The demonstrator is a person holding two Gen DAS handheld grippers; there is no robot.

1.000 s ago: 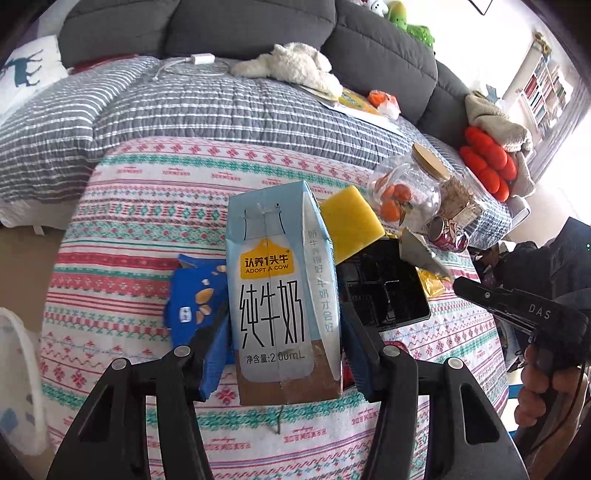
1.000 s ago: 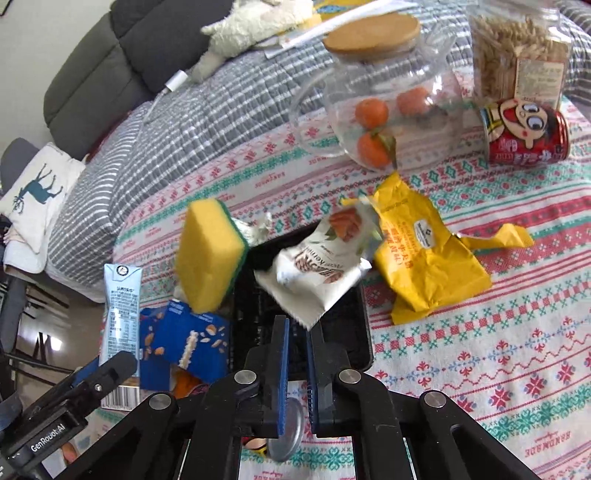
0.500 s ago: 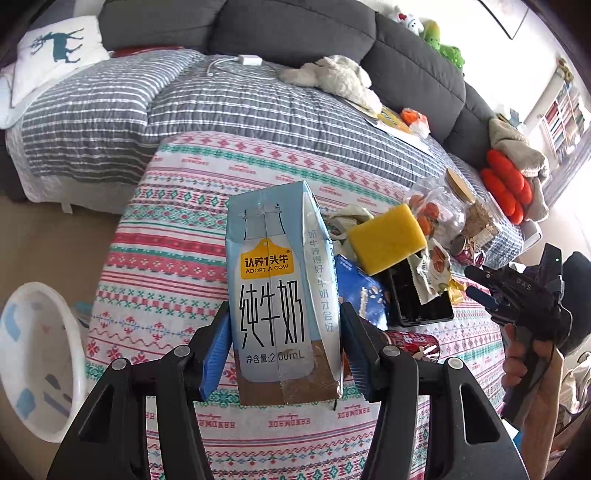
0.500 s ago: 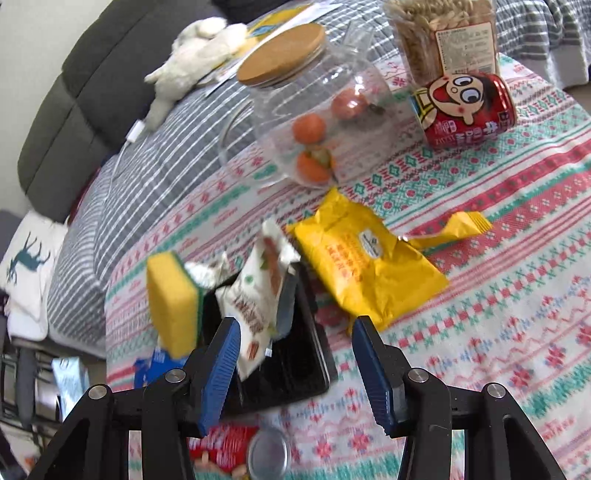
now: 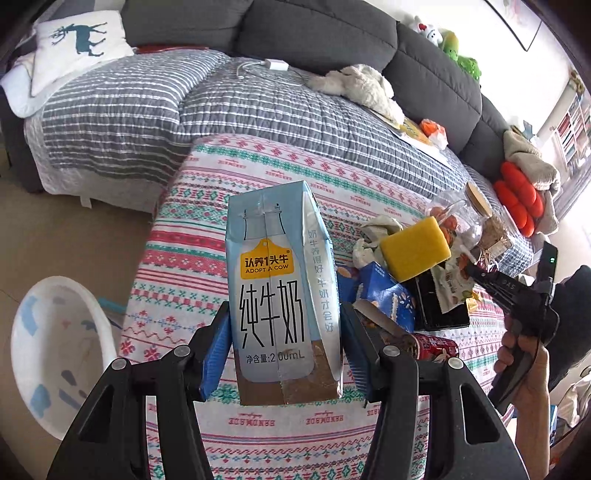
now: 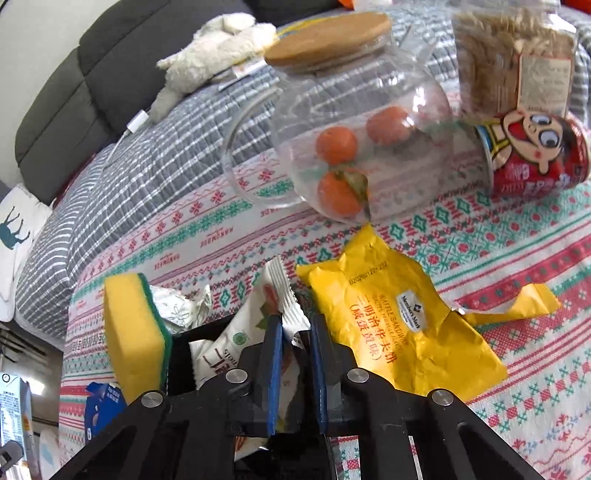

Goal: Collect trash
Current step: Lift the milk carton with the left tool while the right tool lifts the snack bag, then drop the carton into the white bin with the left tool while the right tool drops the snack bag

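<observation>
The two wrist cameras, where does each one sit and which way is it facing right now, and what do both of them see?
Left wrist: sits on the left gripper, looking down its fingers across the table toward the sofa; the fingers clamp a milk carton, and the right gripper with a hand shows at right.
Right wrist: sits on the right gripper, looking down at the table; its fingers pinch a white wrapper.
Shared: sponge, glass jar, milk carton, sofa.
</observation>
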